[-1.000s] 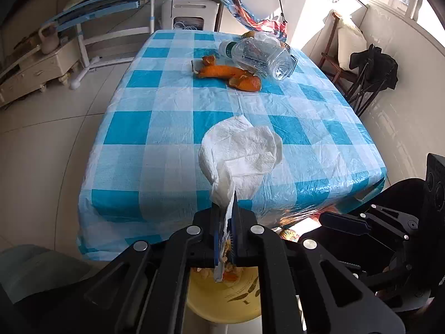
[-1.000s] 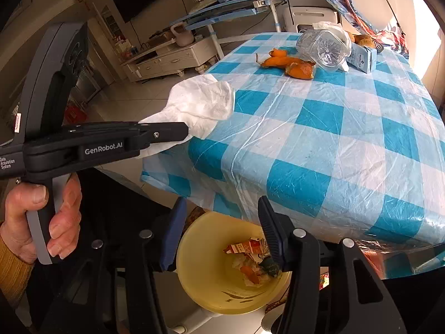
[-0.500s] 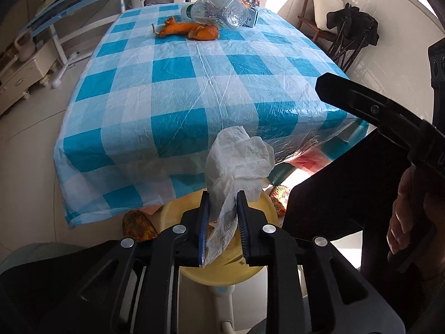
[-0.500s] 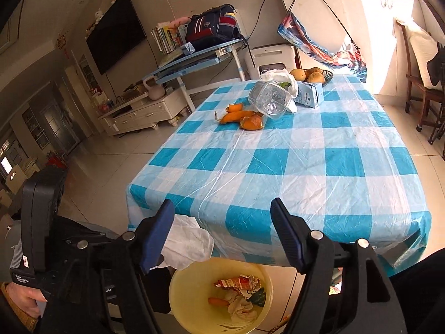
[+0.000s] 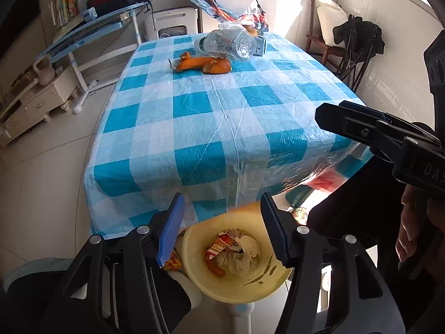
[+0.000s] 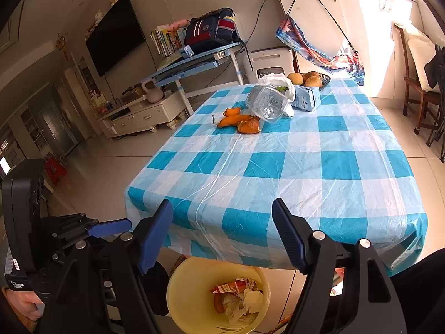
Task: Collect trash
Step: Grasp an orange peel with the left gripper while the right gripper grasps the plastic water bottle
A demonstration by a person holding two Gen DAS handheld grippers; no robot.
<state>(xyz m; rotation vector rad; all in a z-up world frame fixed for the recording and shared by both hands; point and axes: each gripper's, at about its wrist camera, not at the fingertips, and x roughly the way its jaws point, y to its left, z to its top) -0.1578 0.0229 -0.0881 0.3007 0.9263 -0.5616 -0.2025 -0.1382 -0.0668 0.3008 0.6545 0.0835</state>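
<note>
Both grippers are built of black plastic with silver screw heads along their arms. The left gripper [image 5: 222,228] has one blue pad and one ribbed black finger [image 5: 274,233]. The right gripper [image 6: 222,236] has blue-edged fingers. The left gripper's handle carries small white lettering, and an ochre sleeve [image 6: 11,317] shows beneath it.

A table [image 6: 278,172] under a blue-and-white checked cloth covered with clear plastic film carries a cluster at its far end; orange peel pieces [image 6: 240,122] lie nearest, a clear plastic bottle [image 6: 267,101] on its side just behind them, a small blue carton [image 6: 307,98] beside the bottle, a white plastic bag [image 6: 278,79] and a bowl of round fruit [image 6: 311,79] farther back. On the tiled floor [image 5: 41,172], at the table's near edge, stands a yellow bin [image 5: 194,261] holding crumpled tissue, a wrapper and peel.
</note>
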